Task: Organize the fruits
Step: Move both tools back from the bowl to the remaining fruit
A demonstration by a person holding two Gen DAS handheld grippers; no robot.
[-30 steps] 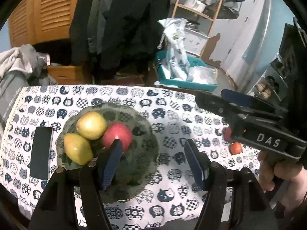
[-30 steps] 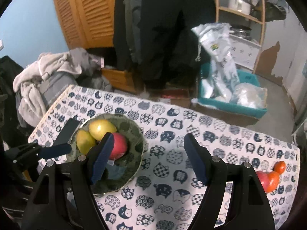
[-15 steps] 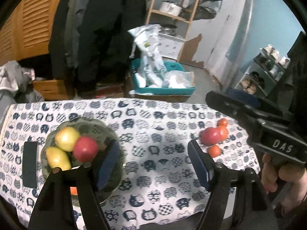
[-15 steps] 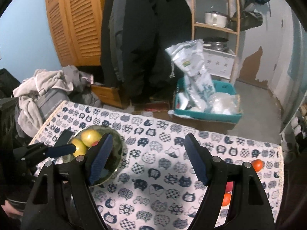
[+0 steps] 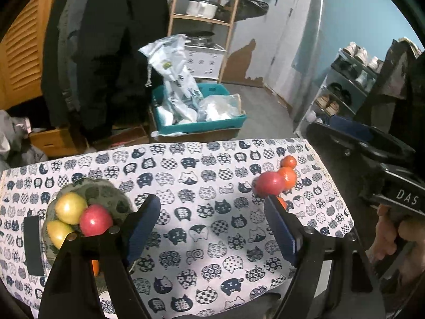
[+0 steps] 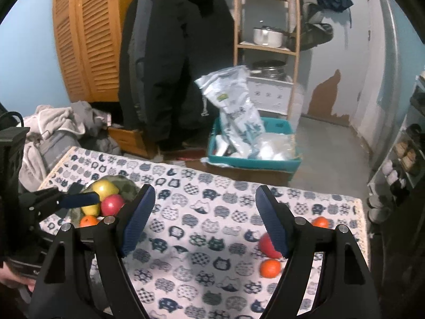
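Hovering over the cat-print tablecloth (image 5: 212, 175), the left gripper (image 5: 212, 228) is spreading its jaws with nothing between them; the right gripper (image 6: 204, 218) hangs released and empty. The green bowl (image 5: 111, 194) at the cloth's left holds two yellow apples (image 5: 70, 207), a red apple (image 5: 95, 219) and an orange (image 6: 89, 221). Another red apple (image 5: 269, 183) and oranges (image 5: 288, 176) lie near the right edge

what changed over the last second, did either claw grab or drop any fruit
Both claws pulled back and up from the bowl, widening the view to the loose red apple. The left claw is opening with nothing between its pads; the right claw remains open and empty. The fruit in the bowl is unmoved.
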